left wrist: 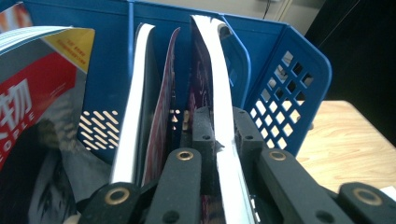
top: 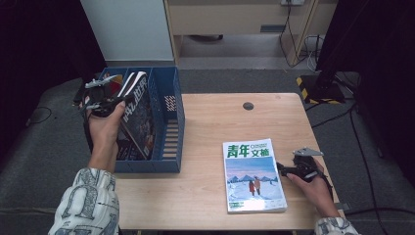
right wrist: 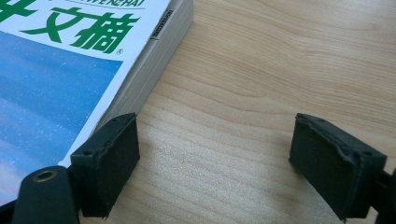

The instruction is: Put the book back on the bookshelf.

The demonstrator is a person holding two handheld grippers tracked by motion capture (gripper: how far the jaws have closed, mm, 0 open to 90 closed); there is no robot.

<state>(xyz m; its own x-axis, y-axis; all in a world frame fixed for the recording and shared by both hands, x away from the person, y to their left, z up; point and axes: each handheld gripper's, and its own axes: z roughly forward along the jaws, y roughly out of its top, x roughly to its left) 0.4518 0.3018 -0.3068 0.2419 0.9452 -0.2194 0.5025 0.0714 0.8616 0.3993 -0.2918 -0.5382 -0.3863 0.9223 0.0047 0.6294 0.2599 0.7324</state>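
One dark magazine (left wrist: 224,121) clamped in left tongs (left wrist: 223,140) inside blue rack (left wrist: 299,79); right tongs (right wrist: 215,158) wide, empty.

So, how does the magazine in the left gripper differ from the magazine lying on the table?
The held magazine stands on edge in the blue file rack; the light blue magazine lies flat on the table. The first has a dark cover and is clamped by the left gripper; the second is unheld, beside the open right gripper. Both have Chinese titles.

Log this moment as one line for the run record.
left claw: shut on magazine in blue rack | right claw: open beside book
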